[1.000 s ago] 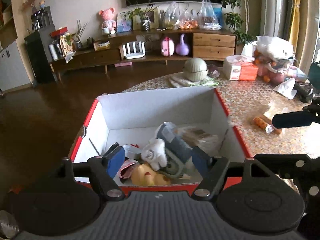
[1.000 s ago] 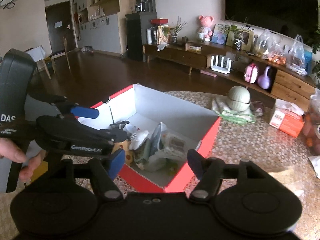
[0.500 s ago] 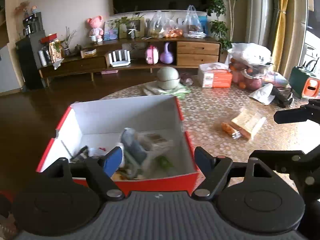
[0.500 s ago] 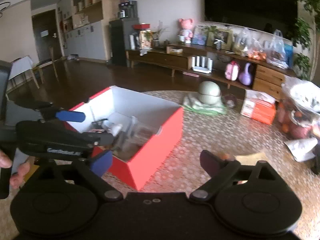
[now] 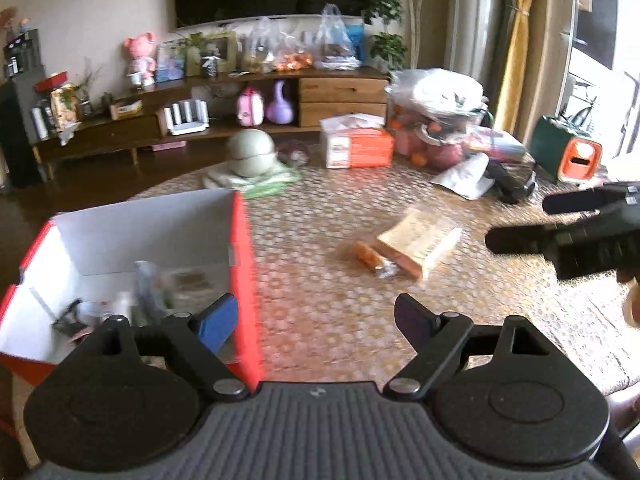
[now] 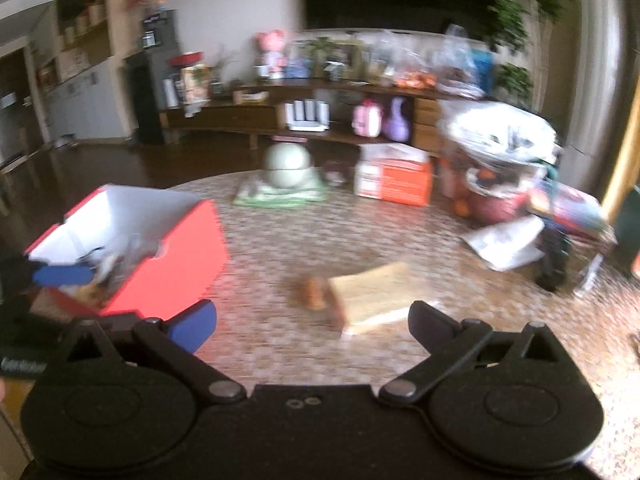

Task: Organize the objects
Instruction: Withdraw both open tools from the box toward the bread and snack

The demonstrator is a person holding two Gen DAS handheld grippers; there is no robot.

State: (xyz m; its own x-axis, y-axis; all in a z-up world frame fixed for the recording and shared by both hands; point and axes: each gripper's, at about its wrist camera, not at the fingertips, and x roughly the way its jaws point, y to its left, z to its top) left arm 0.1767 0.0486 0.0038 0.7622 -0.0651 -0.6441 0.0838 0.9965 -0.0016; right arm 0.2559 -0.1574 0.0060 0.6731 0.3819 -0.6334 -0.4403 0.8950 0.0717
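**Two empty claws, one bread pack left out on the worktop**

Both claws are spread wide with nothing between the pads. The right claw (image 6: pixel 312 330) points almost straight at the bread pack (image 6: pixel 374 294), which lies on the patterned worktop (image 6: pixel 280 248) just ahead of its tips and a touch toward its right finger. From the left claw (image 5: pixel 316 322) the same pack (image 5: pixel 418 236) sits farther ahead and off to the right, so the right claw looks the nearer of the two — my guess is that it makes the pick.

What matters for that pick is how the pack lies: flat, with its long axis running slantwise across the right claw's line of sight, near end toward the left finger, far end rising to the right. As I judge it, the spread pads would have to turn somewhat to close across the narrow width.

It looks like sliced bread in a clear wrapper, pale tan on top with a darker crust edge. Touching its left end, or very close to it, is a small orange item (image 6: pixel 314 294) — too blurred for me to name.

Off to the left of both claws stands the red box (image 5: pixel 244 280), white inside and already holding a jumble of small things, well apart from the bread.
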